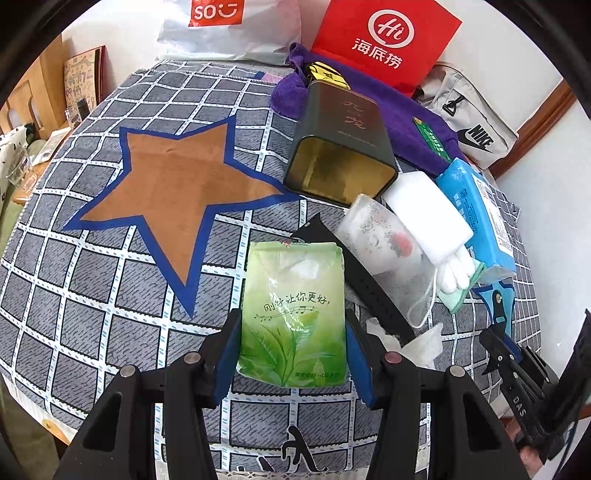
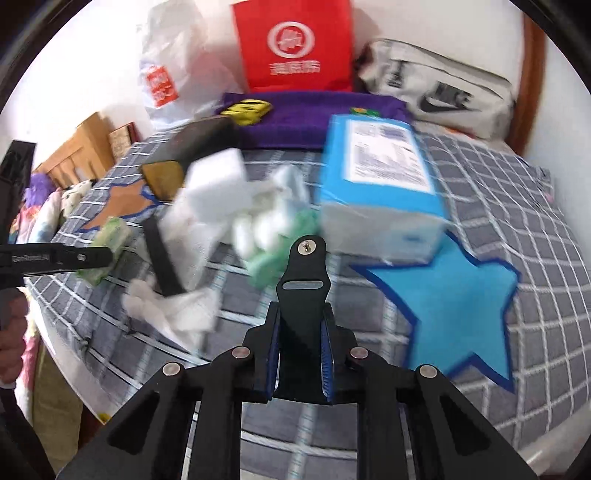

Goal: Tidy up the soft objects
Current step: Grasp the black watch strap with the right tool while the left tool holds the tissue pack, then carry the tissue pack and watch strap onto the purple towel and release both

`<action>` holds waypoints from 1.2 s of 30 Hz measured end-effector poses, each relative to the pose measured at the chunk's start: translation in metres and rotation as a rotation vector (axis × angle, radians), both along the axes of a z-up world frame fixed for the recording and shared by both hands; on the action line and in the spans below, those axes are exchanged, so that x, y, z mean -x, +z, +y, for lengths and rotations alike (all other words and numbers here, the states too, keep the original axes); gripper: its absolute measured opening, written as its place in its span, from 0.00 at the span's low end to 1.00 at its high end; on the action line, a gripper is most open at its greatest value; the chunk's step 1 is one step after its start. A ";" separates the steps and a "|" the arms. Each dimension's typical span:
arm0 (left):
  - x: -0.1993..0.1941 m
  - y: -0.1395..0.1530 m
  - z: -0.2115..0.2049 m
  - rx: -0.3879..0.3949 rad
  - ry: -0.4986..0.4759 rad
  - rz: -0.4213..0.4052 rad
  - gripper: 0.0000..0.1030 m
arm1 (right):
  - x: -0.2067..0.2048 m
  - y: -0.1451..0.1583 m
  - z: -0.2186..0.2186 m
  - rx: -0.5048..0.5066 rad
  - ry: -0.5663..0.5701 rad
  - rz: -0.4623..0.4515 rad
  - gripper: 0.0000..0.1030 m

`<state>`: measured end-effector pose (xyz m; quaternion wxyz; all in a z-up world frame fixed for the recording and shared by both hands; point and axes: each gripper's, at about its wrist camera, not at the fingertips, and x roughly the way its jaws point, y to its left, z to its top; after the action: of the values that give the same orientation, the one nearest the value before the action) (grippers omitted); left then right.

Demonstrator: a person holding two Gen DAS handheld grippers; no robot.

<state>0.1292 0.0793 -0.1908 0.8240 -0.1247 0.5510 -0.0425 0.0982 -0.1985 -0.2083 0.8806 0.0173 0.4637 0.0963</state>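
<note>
My left gripper [image 1: 291, 332] is shut on a green tissue pack [image 1: 293, 314] and holds it over the checked cloth, right of the brown star patch [image 1: 173, 188]. The pack also shows in the right wrist view [image 2: 107, 240], held by the left gripper's fingers [image 2: 81, 256]. My right gripper [image 2: 301, 332] is shut on a black strap piece [image 2: 303, 291], just left of the blue star patch [image 2: 458, 299]. A pile of soft things lies between: a white sponge [image 1: 424, 214], a mesh bag [image 1: 384, 243], white gloves [image 1: 456, 269], crumpled tissue [image 2: 177, 314] and a blue tissue box [image 2: 380, 184].
A dark open tin [image 1: 340, 147] lies on its side behind the pile. A purple towel [image 1: 406, 118], a red paper bag [image 1: 384, 40], a white plastic bag [image 1: 229, 29] and a grey Nike bag [image 1: 469, 122] stand at the back. A black strap [image 1: 373, 288] lies beside the pack.
</note>
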 end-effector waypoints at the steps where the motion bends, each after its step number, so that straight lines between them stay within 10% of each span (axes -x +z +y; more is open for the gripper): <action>1: 0.000 0.001 0.000 -0.003 0.000 -0.003 0.49 | 0.000 -0.002 -0.005 0.000 -0.012 0.008 0.18; 36: -0.020 0.074 -0.010 -0.048 -0.045 -0.124 0.49 | -0.018 0.030 -0.061 -0.113 -0.081 0.056 0.19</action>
<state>0.1492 0.0691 -0.1172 0.8580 -0.0898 0.5027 -0.0555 0.1166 -0.2594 -0.1780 0.8681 0.0883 0.4808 0.0860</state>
